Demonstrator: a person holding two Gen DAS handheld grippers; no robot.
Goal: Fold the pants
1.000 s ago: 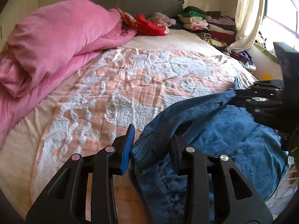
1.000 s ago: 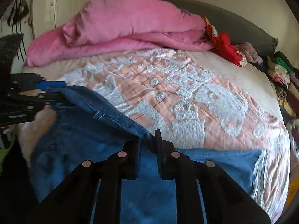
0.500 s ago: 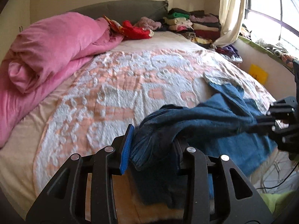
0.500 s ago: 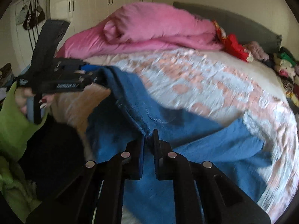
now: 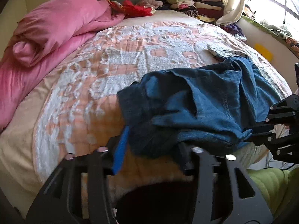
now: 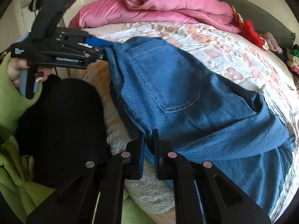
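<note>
Right now my left gripper (image 5: 151,147) has its jaws standing apart; they have just been opening. The jeans (image 5: 198,104) lie bunched between them, against the right finger, with a gap showing beside the blue pad (image 5: 120,151) on the left finger, so I read that grip as released. From the right wrist view the same gripper (image 6: 103,53) reaches in from the left, its tip at the waistband edge, held by a hand (image 6: 17,69) in a green sleeve (image 6: 11,97).

My right gripper (image 6: 148,145) is clenched on the jeans: its two fingers sit close together with a fold of denim near the waistband pinched between them. In the left wrist view it (image 5: 250,132) comes in from the right edge, nipping a corner of the cloth.

The jeans are spread over the near edge of the bed (image 6: 233,43), the seat side up with a back pocket (image 6: 173,85) facing me, and the legs trail away to the right across the cover. In the left wrist view the cloth is rumpled into a heap between the two grippers.

Beyond lies the peach and white cover (image 5: 112,71), a pink duvet (image 5: 46,31) rolled along its left side, a red cloth (image 5: 136,9) near the headboard, and a stack of folded clothes (image 5: 194,3) at the far corner by the curtain (image 5: 233,1).
</note>
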